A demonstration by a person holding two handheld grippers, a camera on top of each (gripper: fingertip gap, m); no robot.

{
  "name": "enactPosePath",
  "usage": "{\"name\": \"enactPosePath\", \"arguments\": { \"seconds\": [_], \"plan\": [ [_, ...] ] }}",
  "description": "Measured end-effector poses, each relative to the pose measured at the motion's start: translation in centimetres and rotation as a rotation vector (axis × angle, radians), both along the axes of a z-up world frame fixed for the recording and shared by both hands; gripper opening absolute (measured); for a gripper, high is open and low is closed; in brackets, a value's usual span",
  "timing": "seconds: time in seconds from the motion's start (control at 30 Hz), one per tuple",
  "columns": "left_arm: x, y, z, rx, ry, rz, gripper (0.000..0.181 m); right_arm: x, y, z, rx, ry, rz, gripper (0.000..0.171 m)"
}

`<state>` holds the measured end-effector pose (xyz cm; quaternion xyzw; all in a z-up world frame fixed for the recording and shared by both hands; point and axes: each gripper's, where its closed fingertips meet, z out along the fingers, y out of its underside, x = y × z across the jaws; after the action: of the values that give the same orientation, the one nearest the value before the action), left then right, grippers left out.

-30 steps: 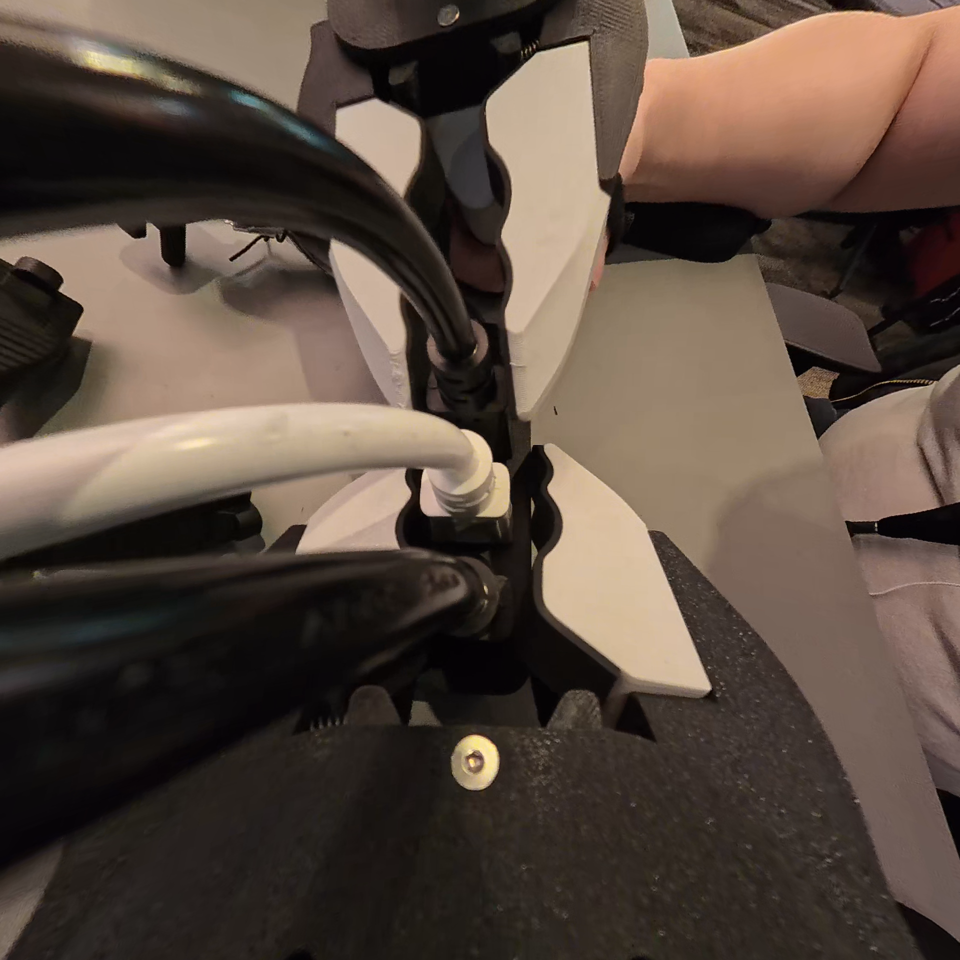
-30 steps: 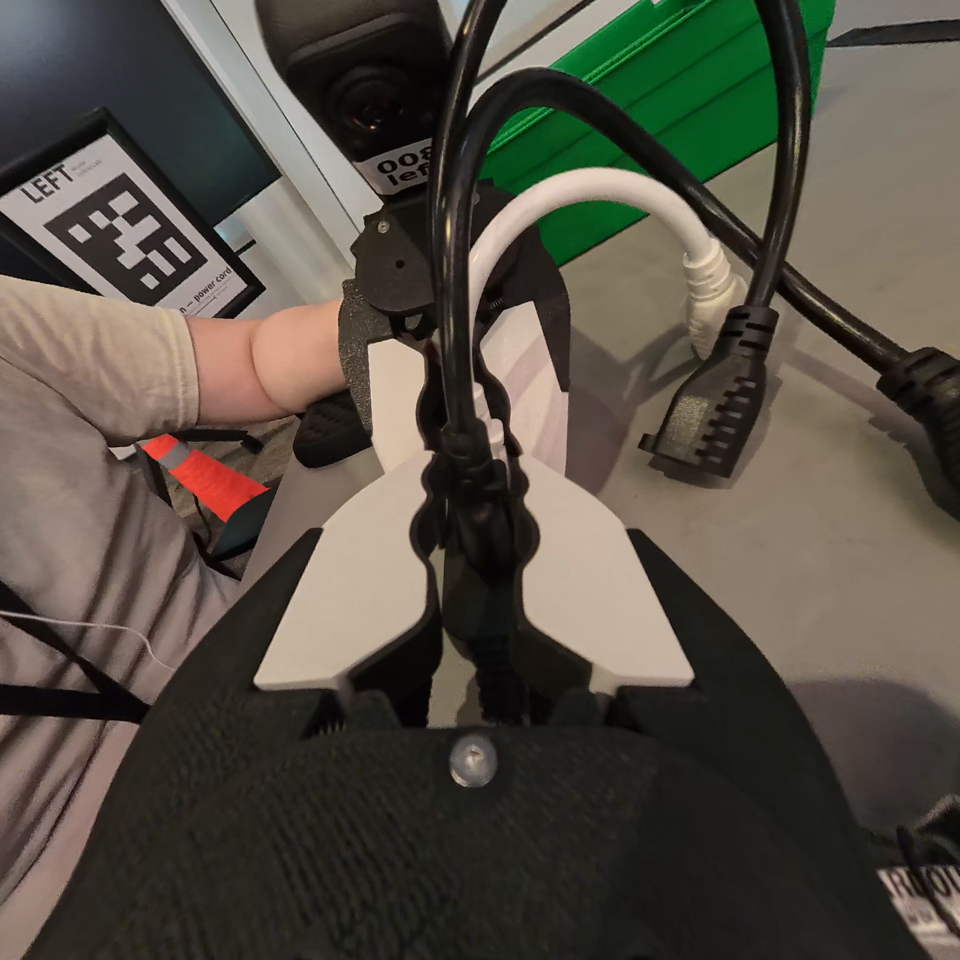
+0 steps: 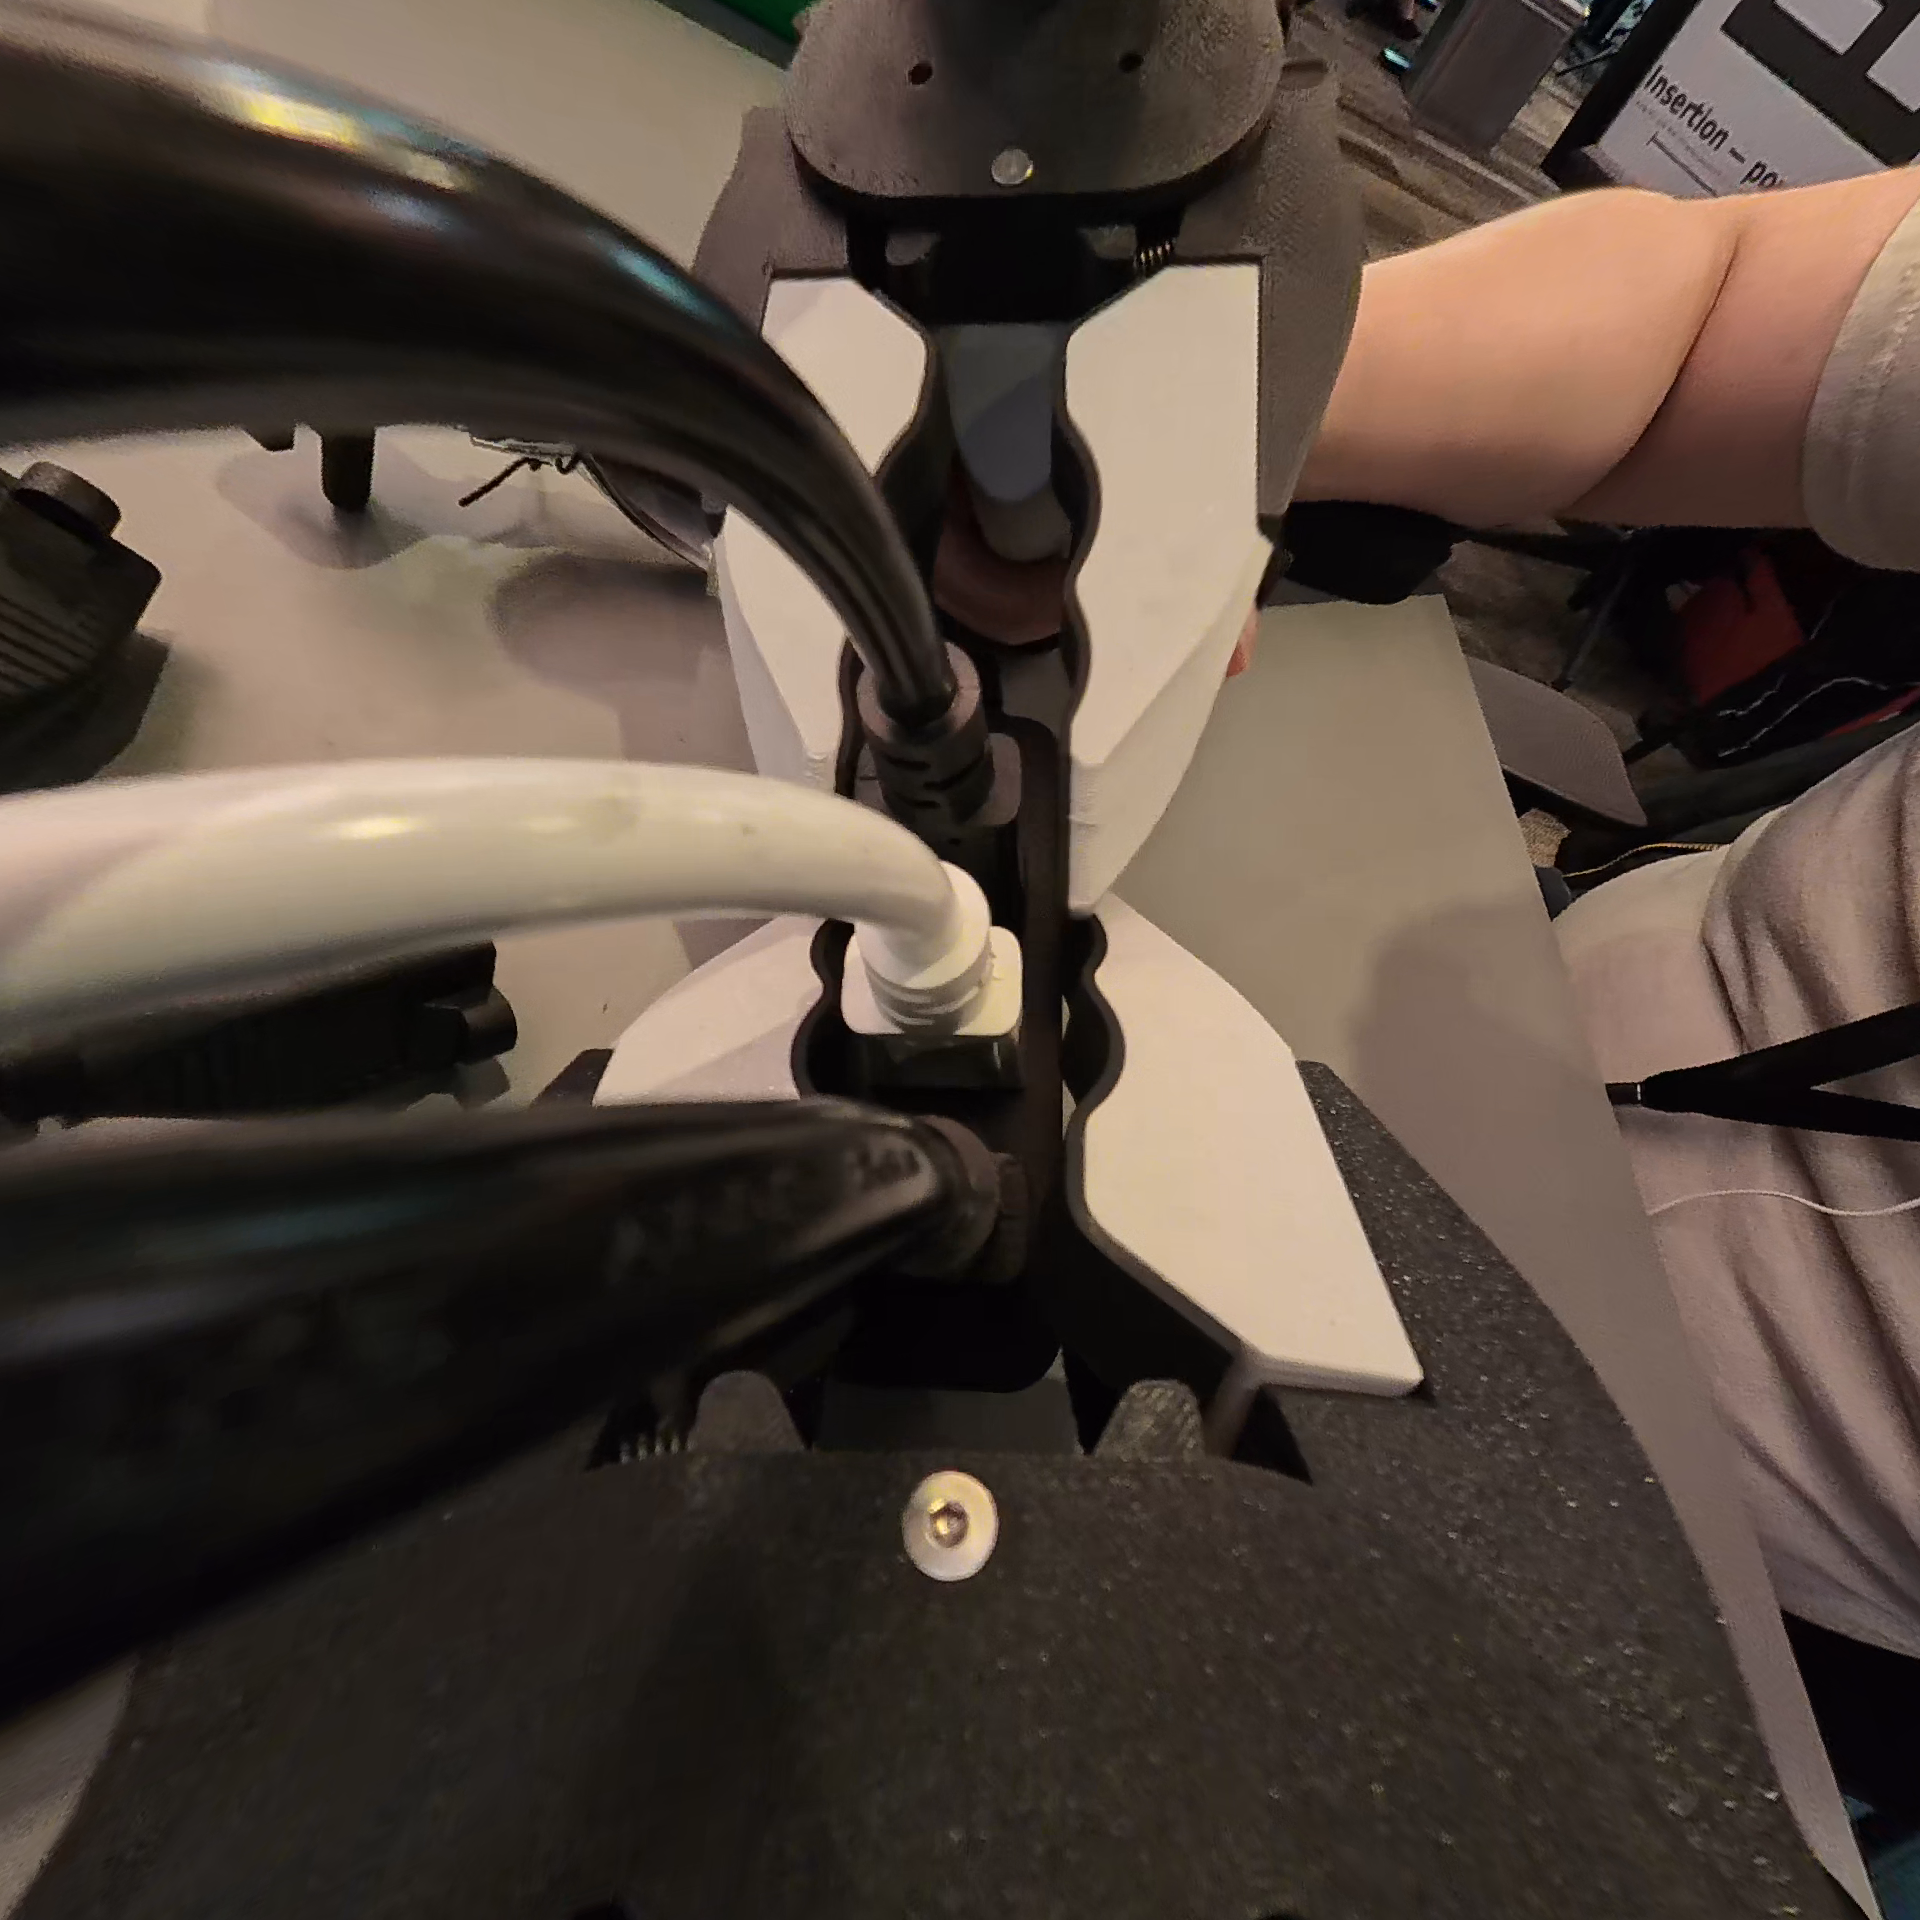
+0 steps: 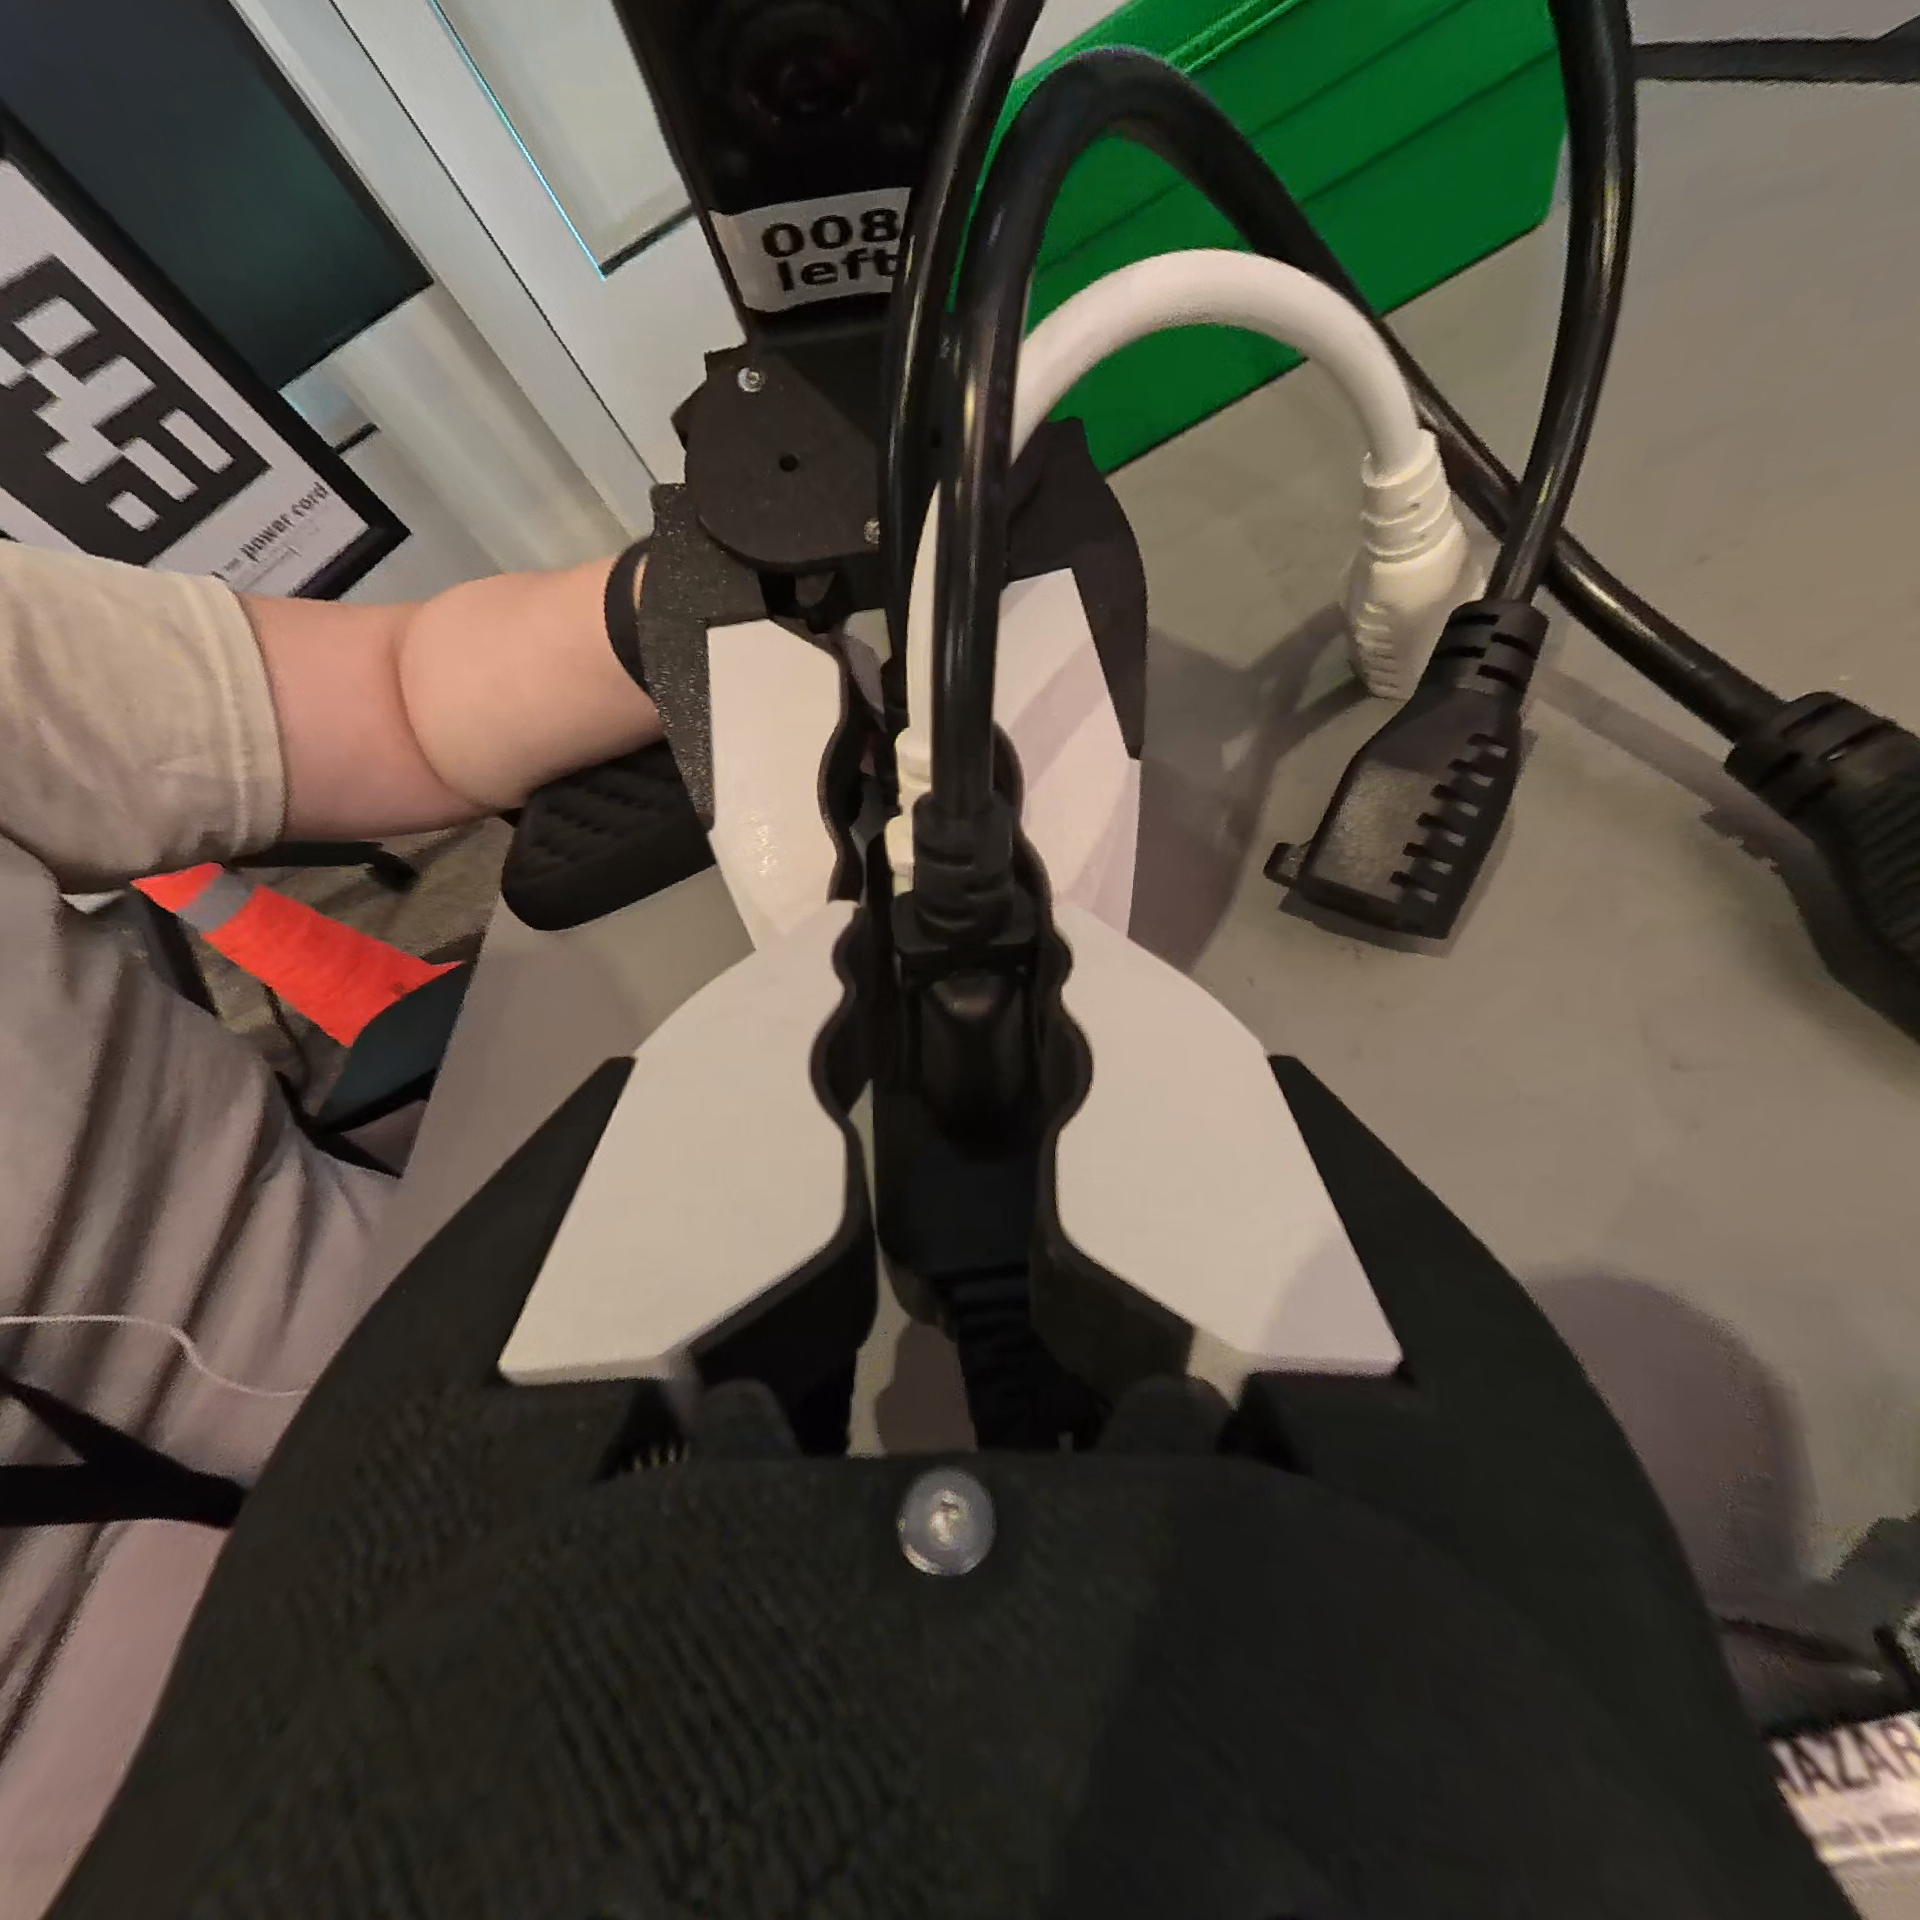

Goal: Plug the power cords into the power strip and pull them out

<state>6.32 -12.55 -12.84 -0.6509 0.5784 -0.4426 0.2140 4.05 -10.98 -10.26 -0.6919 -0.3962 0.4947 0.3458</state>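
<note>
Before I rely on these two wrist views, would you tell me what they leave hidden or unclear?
- Left wrist view: the power strip is clamped between both grippers, its sockets hidden by fingers and plugs.
- Right wrist view: the white cord's plug is hidden behind the black cord.
- Right wrist view: the far black connector is cut off by the right edge.

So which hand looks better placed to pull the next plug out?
Right, probably. The right gripper has its jaws closed around the end black plug, so it can pull straight back. The left gripper clamps the power strip near the white plug, steadying it.
</note>
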Motion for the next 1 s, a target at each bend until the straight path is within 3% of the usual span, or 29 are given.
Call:
{"name": "enactPosePath", "arguments": {
  "seconds": [0.27,0.8,1.0],
  "plan": [
    [0.0,0.1,0.0,-0.004,0.0,0.002,0.039,0.3,0.3,0.1,-0.026,0.006,-0.021,0.025],
    [0.3,0.3,0.4,-0.021,-0.03,0.028,0.039,0.3,1.0,0.8,0.12,0.02,-0.089,0.021],
    [0.7,0.1,1.5,-0.065,-0.104,0.024,0.039,0.5,1.0,1.9,0.11,0.109,-0.113,0.019]
  ]
}}
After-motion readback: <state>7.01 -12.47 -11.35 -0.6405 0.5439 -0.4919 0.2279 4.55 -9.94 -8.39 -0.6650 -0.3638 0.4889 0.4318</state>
